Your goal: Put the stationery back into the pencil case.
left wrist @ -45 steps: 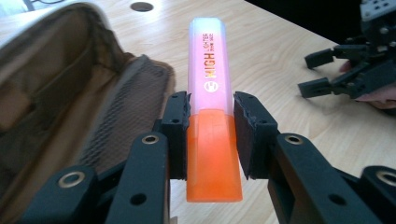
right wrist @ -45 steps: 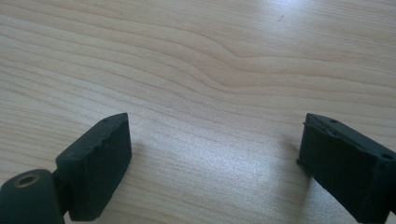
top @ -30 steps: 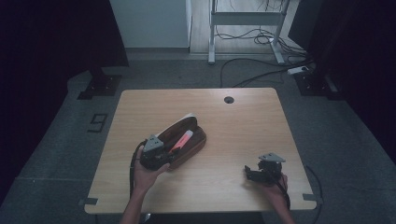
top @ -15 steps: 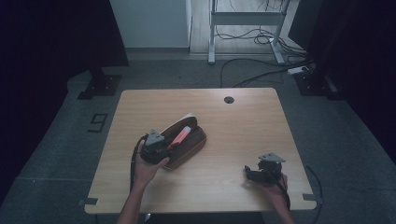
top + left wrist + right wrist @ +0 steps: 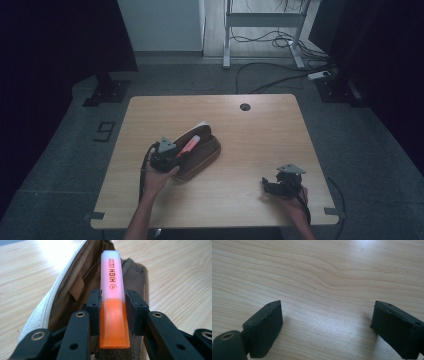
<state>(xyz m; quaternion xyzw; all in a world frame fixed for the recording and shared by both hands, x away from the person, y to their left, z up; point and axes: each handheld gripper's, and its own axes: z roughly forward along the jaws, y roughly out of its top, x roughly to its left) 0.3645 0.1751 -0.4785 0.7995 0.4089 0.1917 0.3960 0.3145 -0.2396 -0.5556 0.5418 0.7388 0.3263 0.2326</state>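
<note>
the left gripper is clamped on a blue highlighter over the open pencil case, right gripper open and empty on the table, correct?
Not quite: the highlighter is orange, as the left gripper view shows. The left gripper does clamp it over the open pencil case, and the right gripper is open and empty.

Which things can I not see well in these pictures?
- Inside of the brown pencil case: left gripper view, dark, hidden behind the highlighter and the left claw.
- Highlighter's printed text: high view, too small.
- Right claw: right gripper view, its body is cut off by the bottom edge.
</note>
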